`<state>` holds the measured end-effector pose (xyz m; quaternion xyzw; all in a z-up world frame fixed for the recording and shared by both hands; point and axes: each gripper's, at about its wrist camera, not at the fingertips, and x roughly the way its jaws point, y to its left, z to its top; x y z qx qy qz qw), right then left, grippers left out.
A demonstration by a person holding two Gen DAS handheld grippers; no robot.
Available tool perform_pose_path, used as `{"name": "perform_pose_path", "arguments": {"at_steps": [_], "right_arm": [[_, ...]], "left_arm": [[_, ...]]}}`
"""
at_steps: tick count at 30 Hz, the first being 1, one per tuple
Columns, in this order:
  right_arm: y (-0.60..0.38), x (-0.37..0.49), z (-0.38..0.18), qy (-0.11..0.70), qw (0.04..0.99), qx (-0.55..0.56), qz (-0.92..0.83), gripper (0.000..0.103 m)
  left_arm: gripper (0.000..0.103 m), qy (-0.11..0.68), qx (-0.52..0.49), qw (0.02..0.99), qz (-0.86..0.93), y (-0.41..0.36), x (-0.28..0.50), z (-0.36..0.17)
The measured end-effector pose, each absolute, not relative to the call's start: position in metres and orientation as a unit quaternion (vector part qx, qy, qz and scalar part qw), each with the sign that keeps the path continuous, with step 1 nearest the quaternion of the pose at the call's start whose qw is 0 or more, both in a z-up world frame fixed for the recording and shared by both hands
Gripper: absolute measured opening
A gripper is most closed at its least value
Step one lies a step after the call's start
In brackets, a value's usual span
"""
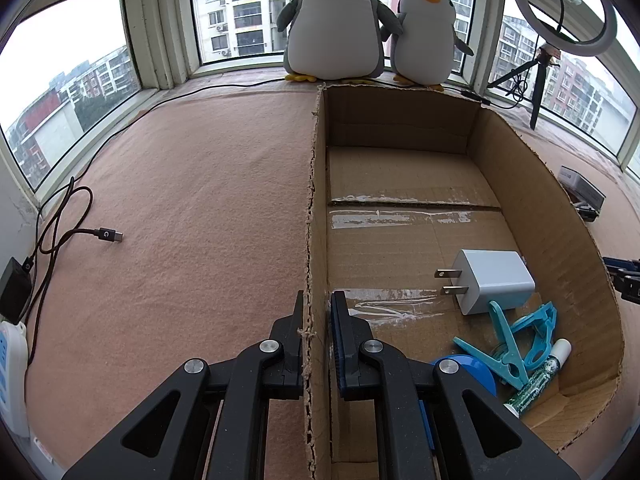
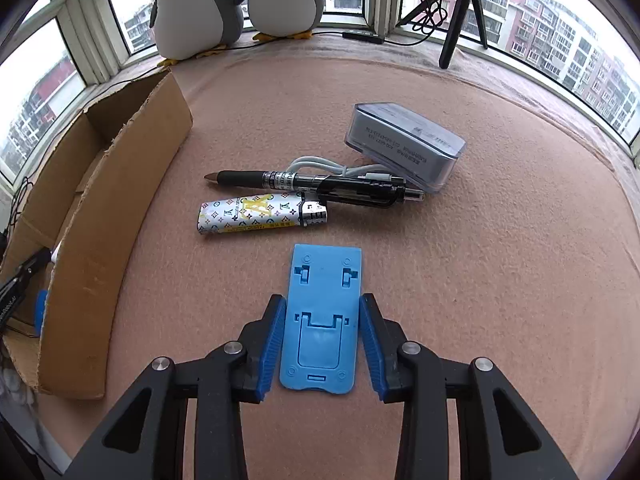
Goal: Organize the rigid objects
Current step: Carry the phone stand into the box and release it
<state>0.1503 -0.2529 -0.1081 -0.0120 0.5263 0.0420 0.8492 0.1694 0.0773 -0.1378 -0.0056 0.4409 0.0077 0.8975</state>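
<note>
Two blue fingers (image 2: 276, 344) of the right gripper (image 2: 322, 344) sit beside the flat blue phone stand (image 2: 322, 320) on the surface, not quite pinching. It looks light, stiff; long edges suit. Left gripper (image 1: 316, 320) pinches the box wall (image 1: 316, 240).

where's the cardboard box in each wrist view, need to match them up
Left wrist view: the cardboard box fills the centre and right, and the left gripper is shut on its near left wall.
Right wrist view: the cardboard box stands along the left edge, left of the blue phone stand.
Shared landmark: the two plush penguins on the window sill behind the box.
</note>
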Motion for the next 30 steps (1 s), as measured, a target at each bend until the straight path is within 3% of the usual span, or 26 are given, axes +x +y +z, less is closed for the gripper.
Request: {"name": "perform_pose_path", "arguments": {"at_steps": [16, 30], "right_arm": [[-0.248, 0.121, -0.077, 0.490, 0.867, 0.036, 0.082, 0.033], [-0.157, 0.122, -0.020, 0.430, 0.886, 0.009, 0.174, 0.033]], "left_arm": [[0.010, 0.441, -0.004, 0.897, 0.008, 0.079, 0.170, -0.138], [0.010, 0.441, -0.003, 0.897, 0.008, 0.078, 0.170, -0.138]]}}
